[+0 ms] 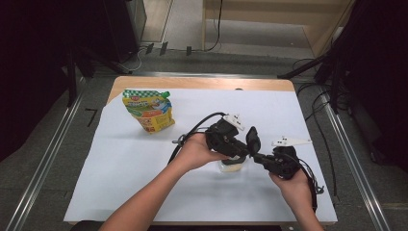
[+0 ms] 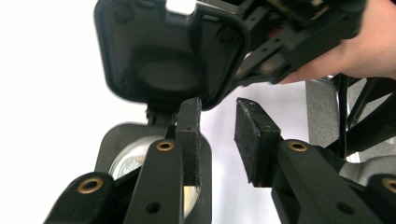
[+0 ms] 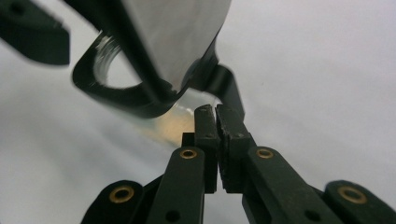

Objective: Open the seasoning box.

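Container (image 1: 231, 166), a small clear tub with a black hinged lid (image 1: 253, 140), sits on the white sheet (image 1: 144, 183) well to the right of the yellow snack pouch (image 1: 149, 111) and nearer the person. Its lid stands raised, swung up over the mouth. The right gripper (image 3: 216, 122) has its jaws clenched on the lid's small tab (image 3: 227, 91). The left gripper (image 2: 217, 140) is released, jaws apart (one jaw against the tub's rim, the other free beside it). I judge the tub light and stiff but smooth-walled, likely to skid or tip if the lid is pulled alone. Best hold: across the rim or body, steadying it while the thin tab is worked gently.
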